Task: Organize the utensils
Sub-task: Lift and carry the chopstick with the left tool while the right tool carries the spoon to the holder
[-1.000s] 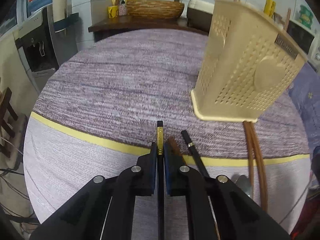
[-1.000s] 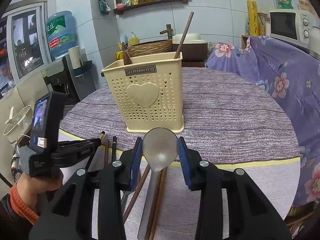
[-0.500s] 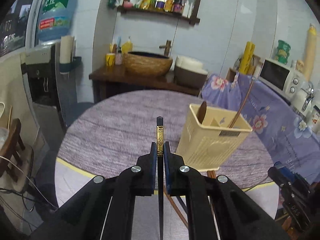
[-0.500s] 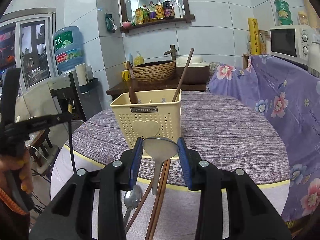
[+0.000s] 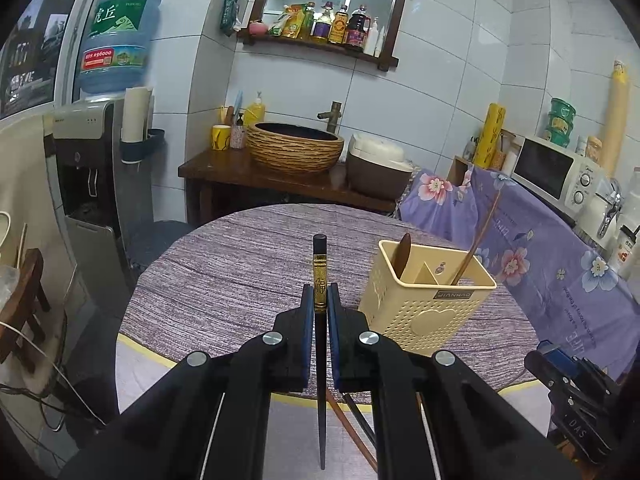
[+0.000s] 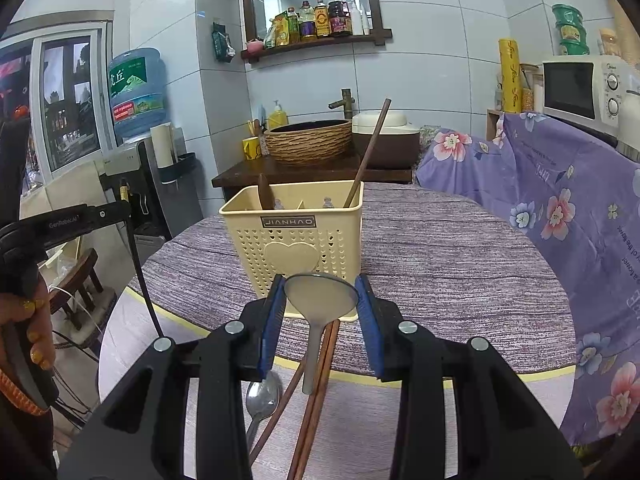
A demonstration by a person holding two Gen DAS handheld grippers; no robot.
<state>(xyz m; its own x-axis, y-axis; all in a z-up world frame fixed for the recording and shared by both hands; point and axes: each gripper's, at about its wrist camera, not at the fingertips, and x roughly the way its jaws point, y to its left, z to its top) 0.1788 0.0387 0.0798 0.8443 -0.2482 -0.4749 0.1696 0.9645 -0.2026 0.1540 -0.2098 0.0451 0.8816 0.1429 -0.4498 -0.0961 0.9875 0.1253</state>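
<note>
In the left wrist view my left gripper (image 5: 320,304) is shut on a black chopstick (image 5: 319,264) with a gold band, held in the air above the round table (image 5: 240,272). To its right stands the cream utensil basket (image 5: 424,312), holding a brown spoon handle (image 5: 404,254) and one brown chopstick (image 5: 478,236). My right gripper (image 6: 320,304) is shut on the bowl of a metal spoon (image 6: 320,300), lifted in front of the basket (image 6: 292,240). The left gripper (image 6: 122,212) shows at the left with its chopstick (image 6: 140,276) hanging down.
On the table's near edge lie a second metal spoon (image 6: 262,396) and several brown chopsticks (image 6: 316,384). A floral purple cloth (image 6: 560,208) covers furniture on the right. A water dispenser (image 5: 88,168) and a wooden stool (image 5: 24,292) stand left. A person's hand (image 6: 36,340) holds the left gripper.
My left gripper has risen well above the table with the black chopstick and tilted up. The right gripper lifted a little with the spoon in it.
</note>
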